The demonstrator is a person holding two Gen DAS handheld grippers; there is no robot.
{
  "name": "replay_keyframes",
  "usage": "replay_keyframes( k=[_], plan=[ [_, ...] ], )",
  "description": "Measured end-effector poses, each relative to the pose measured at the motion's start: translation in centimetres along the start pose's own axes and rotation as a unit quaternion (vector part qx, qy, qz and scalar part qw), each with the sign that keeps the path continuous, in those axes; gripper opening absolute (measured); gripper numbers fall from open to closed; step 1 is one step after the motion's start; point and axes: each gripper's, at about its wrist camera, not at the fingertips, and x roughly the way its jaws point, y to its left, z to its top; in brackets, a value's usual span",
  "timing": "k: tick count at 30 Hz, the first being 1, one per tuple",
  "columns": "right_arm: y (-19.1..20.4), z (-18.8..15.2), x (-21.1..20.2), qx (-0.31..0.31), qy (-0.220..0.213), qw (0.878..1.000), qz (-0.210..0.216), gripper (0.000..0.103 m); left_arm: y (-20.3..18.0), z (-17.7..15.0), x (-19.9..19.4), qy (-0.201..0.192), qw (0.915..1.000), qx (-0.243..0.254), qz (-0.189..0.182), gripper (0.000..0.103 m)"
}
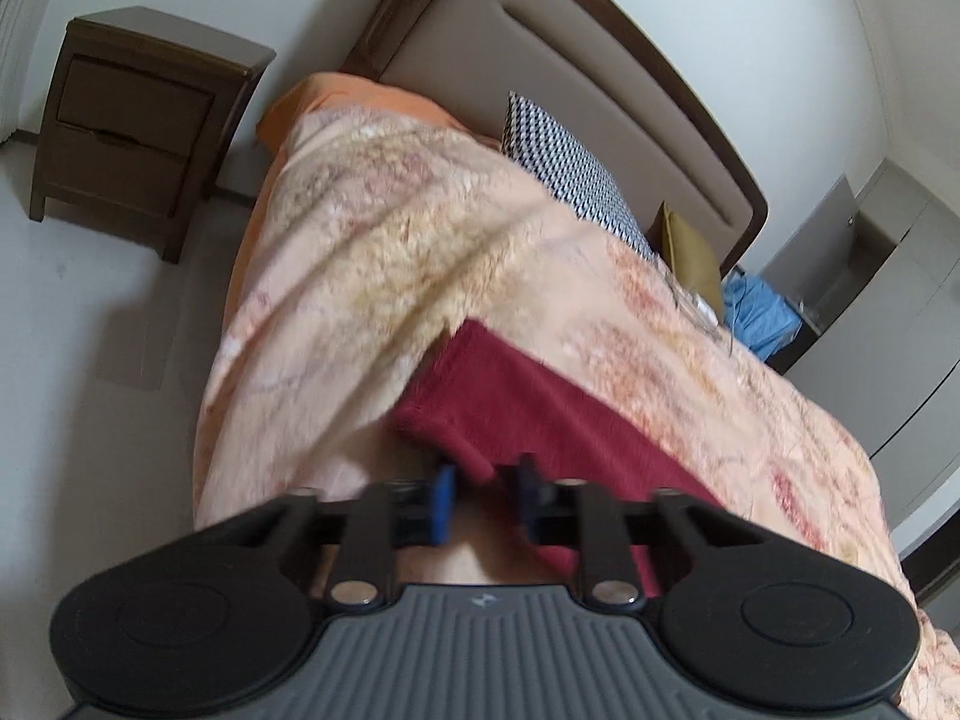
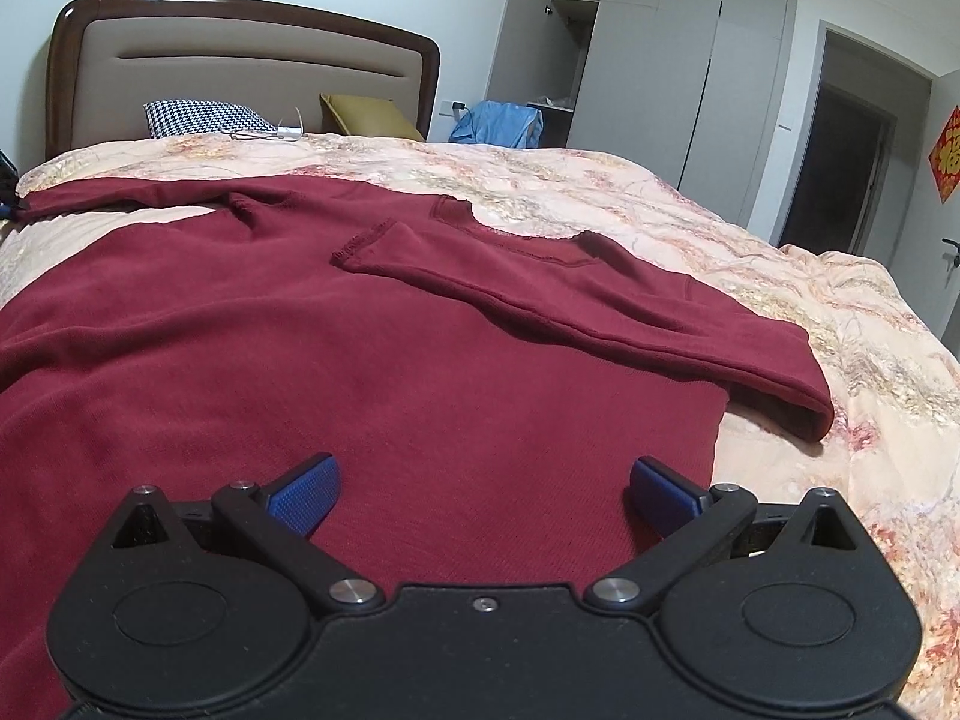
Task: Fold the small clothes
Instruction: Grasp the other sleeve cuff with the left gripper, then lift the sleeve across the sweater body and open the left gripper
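Your left gripper (image 1: 483,498) pinches the cuff of the red sweater's (image 2: 360,360) far sleeve (image 1: 540,414); your right gripper (image 2: 483,489) hovers spread above the body, spread flat on the quilt (image 2: 660,210). Pull unevenly and the sleeve may slip out — or drag the near sleeve (image 2: 540,294) already folded across. No containers hold anything here — only the wardrobe (image 2: 660,60), door ajar.

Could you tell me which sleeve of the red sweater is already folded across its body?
The right-hand sleeve in the right wrist view lies across the body; the other sleeve stretches out toward the bed's left edge.
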Motion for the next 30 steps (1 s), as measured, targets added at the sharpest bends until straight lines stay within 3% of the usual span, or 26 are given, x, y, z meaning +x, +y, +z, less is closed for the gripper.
replay_keyframes(
  k=[6, 10, 13, 17, 20, 24, 30],
  plan=[
    [0.0, -0.2, -0.1, 0.002, -0.004, 1.0, 0.001, 0.102, -2.9, 1.4, -1.1, -0.042, 0.9967, 0.068, -0.017, 0.005],
    [-0.1, -0.3, -0.1, 0.004, -0.009, 1.0, 0.002, 0.102, -7.2, 2.1, -2.8, -0.07, 0.9858, 0.139, -0.061, 0.005],
    [-0.3, -0.4, -0.2, 0.008, -0.009, 1.0, 0.005, 0.102, -11.6, 1.9, -4.4, -0.081, 0.9712, 0.197, -0.107, 0.005],
    [-0.6, -0.4, -0.1, 0.017, -0.008, 1.0, 0.012, 0.102, -18.0, 0.5, -6.5, -0.08, 0.9526, 0.235, -0.176, 0.005],
    [-0.8, -0.4, -0.1, 0.023, -0.008, 1.0, 0.017, 0.102, -22.9, -1.6, -7.9, -0.072, 0.9341, 0.265, -0.229, 0.005],
    [-1.2, -0.6, -0.1, 0.032, -0.011, 0.999, 0.025, 0.102, -28.6, -6.2, -9.4, -0.054, 0.9076, 0.302, -0.287, 0.005],
    [-1.6, -0.7, -0.2, 0.045, -0.016, 0.998, 0.036, 0.103, -33.9, -15.0, -9.6, -0.004, 0.8788, 0.331, -0.344, 0.005]
  ],
)
